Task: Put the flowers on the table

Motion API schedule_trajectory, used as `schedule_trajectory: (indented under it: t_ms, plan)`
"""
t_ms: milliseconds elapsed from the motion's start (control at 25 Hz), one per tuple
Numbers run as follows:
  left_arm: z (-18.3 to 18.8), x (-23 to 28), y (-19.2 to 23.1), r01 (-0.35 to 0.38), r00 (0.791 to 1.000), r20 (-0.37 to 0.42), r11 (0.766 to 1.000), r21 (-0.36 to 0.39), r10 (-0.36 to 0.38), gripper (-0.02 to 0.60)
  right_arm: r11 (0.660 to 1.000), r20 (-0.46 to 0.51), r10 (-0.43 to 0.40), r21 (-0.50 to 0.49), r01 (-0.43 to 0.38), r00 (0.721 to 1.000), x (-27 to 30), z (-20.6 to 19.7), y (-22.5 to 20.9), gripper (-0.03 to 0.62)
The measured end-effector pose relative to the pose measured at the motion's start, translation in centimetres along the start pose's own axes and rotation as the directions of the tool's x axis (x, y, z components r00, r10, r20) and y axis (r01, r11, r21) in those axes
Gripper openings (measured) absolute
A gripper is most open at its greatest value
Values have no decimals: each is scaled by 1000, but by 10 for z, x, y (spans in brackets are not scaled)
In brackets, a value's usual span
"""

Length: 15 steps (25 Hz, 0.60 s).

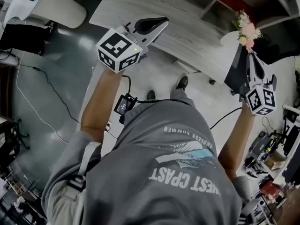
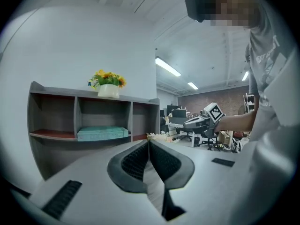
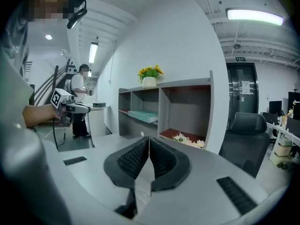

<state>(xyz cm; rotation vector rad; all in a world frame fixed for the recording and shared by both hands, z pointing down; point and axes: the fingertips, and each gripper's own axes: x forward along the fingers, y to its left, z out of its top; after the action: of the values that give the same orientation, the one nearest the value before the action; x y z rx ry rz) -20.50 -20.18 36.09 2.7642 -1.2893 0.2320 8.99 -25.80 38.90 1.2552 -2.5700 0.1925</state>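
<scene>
A bunch of pink and white flowers (image 1: 247, 29) lies at the shelf unit's (image 1: 269, 6) edge, just ahead of my right gripper (image 1: 250, 54). In the right gripper view the jaws (image 3: 149, 138) are shut with nothing between them, and small white flowers (image 3: 188, 138) lie in the lower red-floored compartment beyond. A white pot of yellow flowers (image 3: 150, 74) stands on top of the shelf. My left gripper (image 1: 161, 21) hovers over the grey table (image 1: 197, 39), shut and empty (image 2: 149, 142). It also sees the yellow flowers (image 2: 108, 80) and the white ones (image 2: 161, 136).
A teal folded item (image 2: 102, 133) lies in the shelf's middle compartment. Cables trail over the floor (image 1: 44, 86) at the left. Clutter and equipment (image 1: 269, 153) crowd the right side. Another person (image 3: 83, 95) stands in the background, and office chairs (image 3: 246, 130) stand beside the shelf.
</scene>
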Motion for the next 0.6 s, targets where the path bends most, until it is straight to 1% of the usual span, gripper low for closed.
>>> schedule_trajectory:
  t_ms: [200,440,520,600]
  plan:
    - [9,-33,0,-3,1000,30,1000,16,2,25,998,29,46,-31,-46,998,-29,31,52,29]
    - [12,-58,-5,20,998,67,1000,22,-21,25,997,94,58,-50,-54,994,-60,59,98,28]
    - [12,-64,-6,22,997,74,1000,11,-23,25,996,85,56,-70,-50,995,-63,63,108,28]
    - [12,-71,-7,32,996,81,999,-3,-31,25,996,62,36,-81,-31,997,-65,65,117,26]
